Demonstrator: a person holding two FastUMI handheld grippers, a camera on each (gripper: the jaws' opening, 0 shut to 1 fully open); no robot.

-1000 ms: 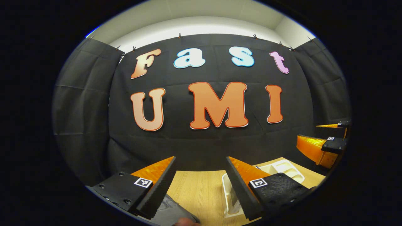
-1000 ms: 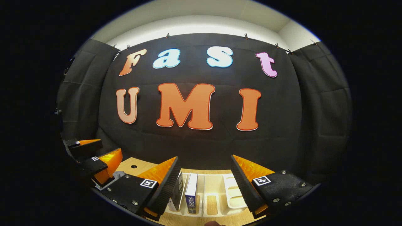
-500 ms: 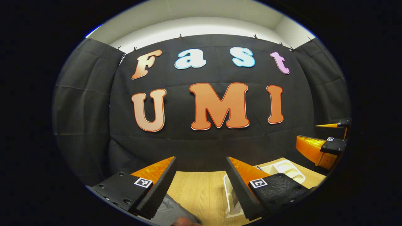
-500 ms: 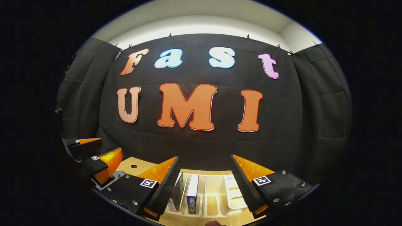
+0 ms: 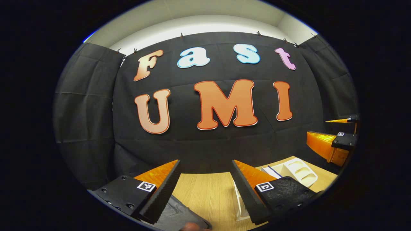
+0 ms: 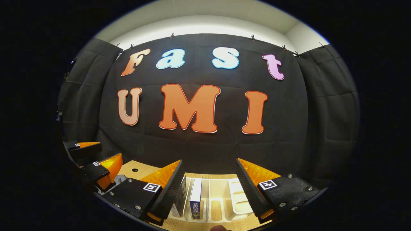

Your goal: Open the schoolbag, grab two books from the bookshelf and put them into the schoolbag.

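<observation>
In the left gripper view my left gripper stands open above the wooden table, nothing between its fingers. A corner of the grey schoolbag lies under its left finger. The white bookshelf sits to the right, with my right gripper beyond it. In the right gripper view my right gripper is open above the white bookshelf. Two books stand upright in its left slots, close to the left finger. My left gripper shows at far left.
The black cloth wall rises close behind the table's far edge. A small round hole is in the tabletop left of the bookshelf. The bookshelf's right slots hold nothing. A fingertip shows at the bottom edge.
The left gripper's view has tipped slightly, so a bit more of the table and the schoolbag corner shows. The right gripper has hardly moved. Both stay open.
</observation>
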